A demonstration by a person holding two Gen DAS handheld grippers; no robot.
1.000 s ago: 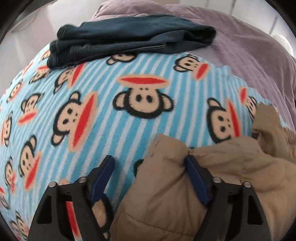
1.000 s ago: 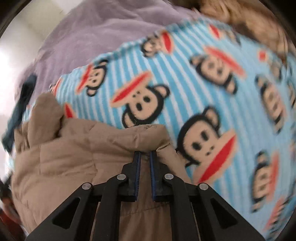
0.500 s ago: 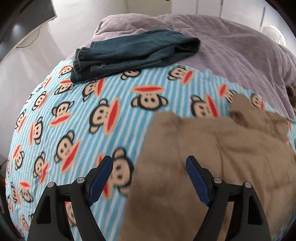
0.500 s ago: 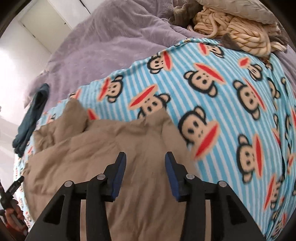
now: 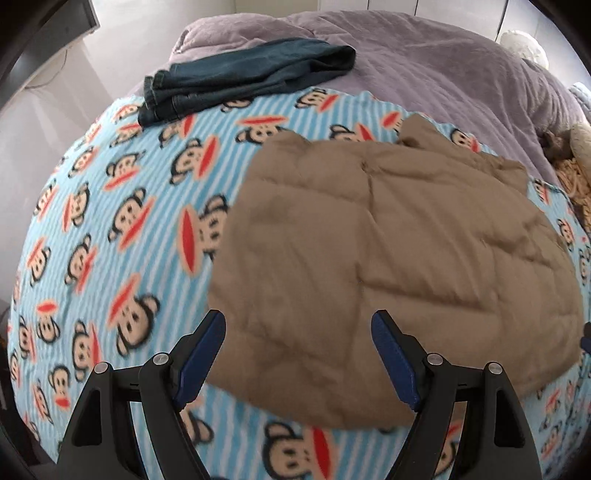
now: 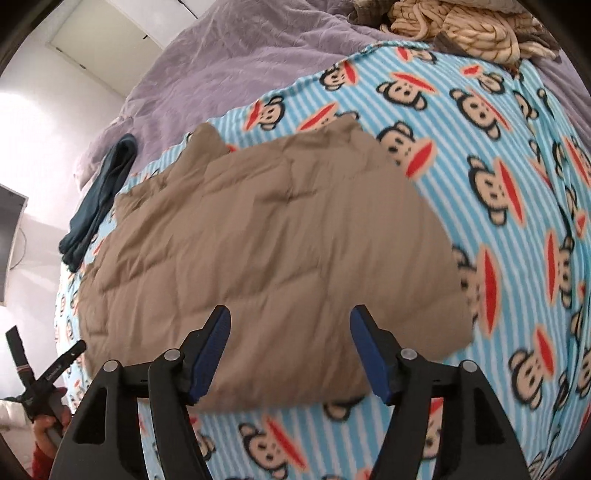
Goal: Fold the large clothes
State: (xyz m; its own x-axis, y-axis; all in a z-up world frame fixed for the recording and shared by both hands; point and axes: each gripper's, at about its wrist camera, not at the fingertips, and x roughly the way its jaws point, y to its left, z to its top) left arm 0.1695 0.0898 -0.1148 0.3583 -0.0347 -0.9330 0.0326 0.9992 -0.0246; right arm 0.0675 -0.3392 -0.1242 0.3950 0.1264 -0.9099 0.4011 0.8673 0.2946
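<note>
A tan quilted jacket (image 5: 388,258) lies folded flat on a blue striped monkey-print blanket (image 5: 110,240); it also shows in the right wrist view (image 6: 266,251). My left gripper (image 5: 299,354) is open and empty, raised above the jacket's near left edge. My right gripper (image 6: 290,350) is open and empty, raised above the jacket's near edge. The left gripper's handle (image 6: 40,384) shows at the lower left of the right wrist view.
Folded dark jeans (image 5: 243,81) lie at the blanket's far left edge, also seen in the right wrist view (image 6: 99,199). A purple duvet (image 5: 424,59) covers the bed behind. A cream knitted garment (image 6: 461,26) is piled at the far right.
Both grippers have let go of the jacket, opened wide and pulled back and up. The jacket now lies flat on the blanket.
</note>
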